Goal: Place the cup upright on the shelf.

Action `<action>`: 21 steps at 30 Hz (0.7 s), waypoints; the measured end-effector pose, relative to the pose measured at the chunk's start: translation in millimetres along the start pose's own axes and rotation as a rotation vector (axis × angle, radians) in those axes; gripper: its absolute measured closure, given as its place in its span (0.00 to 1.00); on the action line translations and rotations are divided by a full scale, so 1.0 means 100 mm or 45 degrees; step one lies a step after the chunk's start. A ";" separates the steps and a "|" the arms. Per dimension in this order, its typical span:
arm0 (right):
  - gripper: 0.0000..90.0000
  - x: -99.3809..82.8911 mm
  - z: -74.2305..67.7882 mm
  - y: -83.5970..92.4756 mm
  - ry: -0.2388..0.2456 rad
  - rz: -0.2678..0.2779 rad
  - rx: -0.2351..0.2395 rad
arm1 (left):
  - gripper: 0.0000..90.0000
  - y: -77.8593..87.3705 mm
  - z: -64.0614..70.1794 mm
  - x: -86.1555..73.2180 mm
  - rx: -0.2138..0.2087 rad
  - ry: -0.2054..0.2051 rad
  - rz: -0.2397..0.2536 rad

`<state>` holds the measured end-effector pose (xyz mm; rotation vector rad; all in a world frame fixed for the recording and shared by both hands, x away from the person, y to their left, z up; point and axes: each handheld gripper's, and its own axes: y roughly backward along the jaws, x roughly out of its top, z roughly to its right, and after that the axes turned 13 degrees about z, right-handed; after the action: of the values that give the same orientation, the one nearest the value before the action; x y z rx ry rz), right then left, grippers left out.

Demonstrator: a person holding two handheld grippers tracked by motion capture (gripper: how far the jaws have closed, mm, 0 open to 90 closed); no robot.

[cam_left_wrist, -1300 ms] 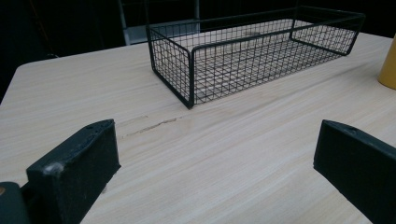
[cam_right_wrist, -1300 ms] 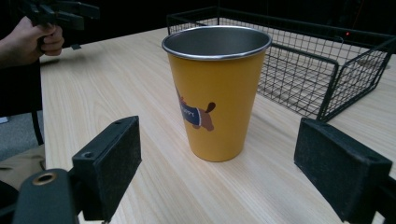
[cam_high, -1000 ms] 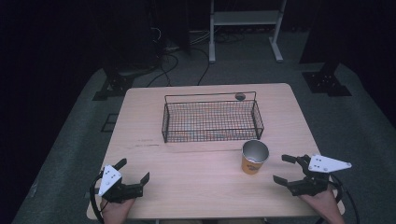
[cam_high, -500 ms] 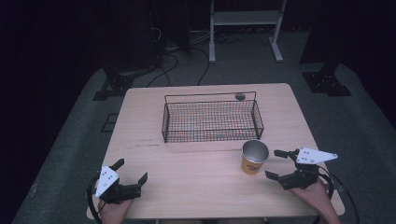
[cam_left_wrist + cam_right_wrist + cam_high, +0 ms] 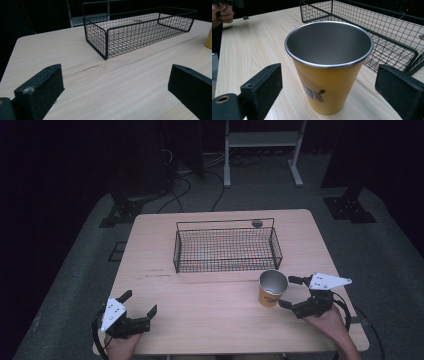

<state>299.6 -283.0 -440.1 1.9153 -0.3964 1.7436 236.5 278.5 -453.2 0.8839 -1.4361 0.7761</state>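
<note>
Right claw (image 5: 295,293) has closed in on the cup (image 5: 272,288), jaws spread either side, not touching. I'd guess a grasp comes next. Left claw (image 5: 139,308) rests released, well clear of it.

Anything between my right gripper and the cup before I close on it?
Nothing visible. The right gripper sits just right of the cup with its jaws open and facing it; in the right gripper view the cup stands upright between them on bare table.
</note>
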 end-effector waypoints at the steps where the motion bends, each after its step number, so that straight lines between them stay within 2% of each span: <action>1: 0.08 0.00 0.00 -0.01 -0.003 -0.001 0.001 | 0.00 0.00 0.00 0.00 0.000 0.000 0.000; 6: 0.07 0.00 0.01 -0.05 0.000 0.007 0.002 | 0.00 0.00 0.00 0.00 -0.002 -0.004 -0.002; 7: 0.03 0.00 0.01 -0.07 -0.013 0.013 -0.005 | 0.00 0.00 0.00 0.00 -0.001 -0.002 0.000; 21: 0.02 -0.03 0.00 -0.22 -0.023 0.021 0.020 | 0.00 0.02 -0.01 0.00 0.006 0.005 0.008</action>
<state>311.6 -265.1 -447.3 1.9455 -0.4078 1.7460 235.7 280.4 -452.7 0.8809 -1.4347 0.7860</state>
